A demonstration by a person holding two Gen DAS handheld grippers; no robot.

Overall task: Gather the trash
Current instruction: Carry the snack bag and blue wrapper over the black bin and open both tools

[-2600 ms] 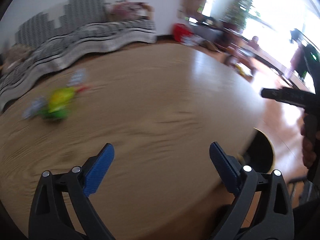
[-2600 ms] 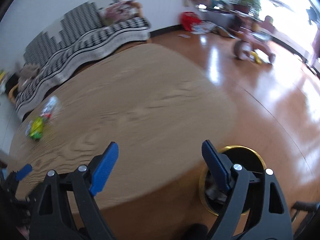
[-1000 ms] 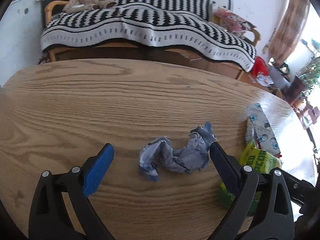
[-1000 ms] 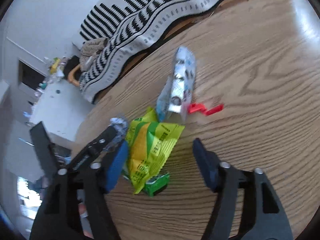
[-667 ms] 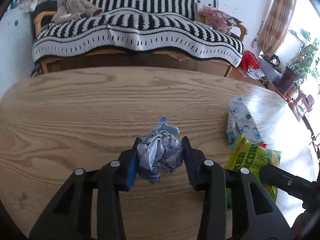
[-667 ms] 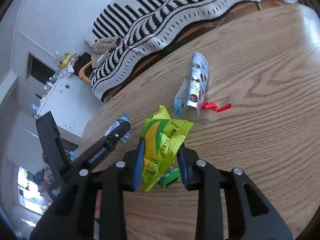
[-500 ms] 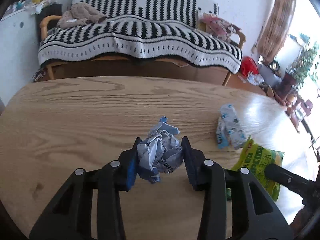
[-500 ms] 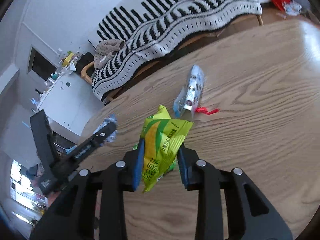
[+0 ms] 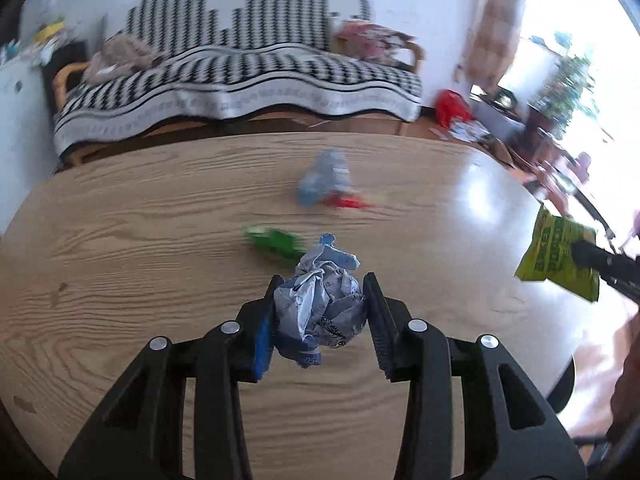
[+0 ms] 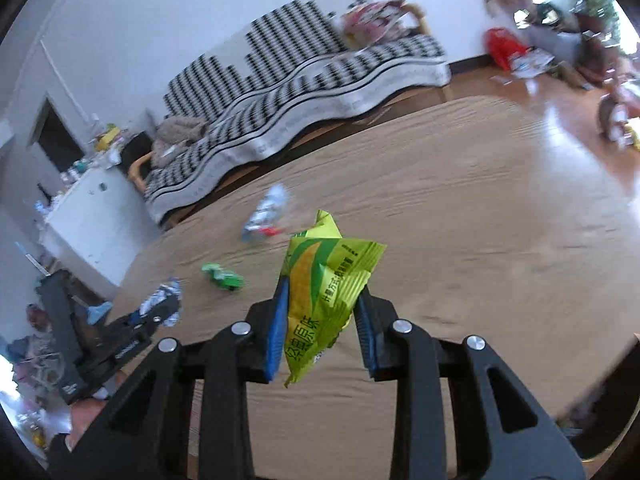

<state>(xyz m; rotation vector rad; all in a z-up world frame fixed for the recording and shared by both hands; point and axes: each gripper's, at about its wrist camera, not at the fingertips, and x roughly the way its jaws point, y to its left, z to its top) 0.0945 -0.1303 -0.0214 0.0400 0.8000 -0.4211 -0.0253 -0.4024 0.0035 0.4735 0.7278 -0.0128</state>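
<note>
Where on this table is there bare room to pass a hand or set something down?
Bare wood: the table's whole left part, left of the green wrapper, and the glossy right end toward the floor. Crowded: the middle strip, where the green wrapper, blue packet and red scrap lie close together.

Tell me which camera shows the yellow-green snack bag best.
The right wrist view. The snack bag sits centre frame, sharp, clamped in the right gripper, its print readable. The left wrist view catches the bag only at the right edge, small and partly behind that gripper.
</note>
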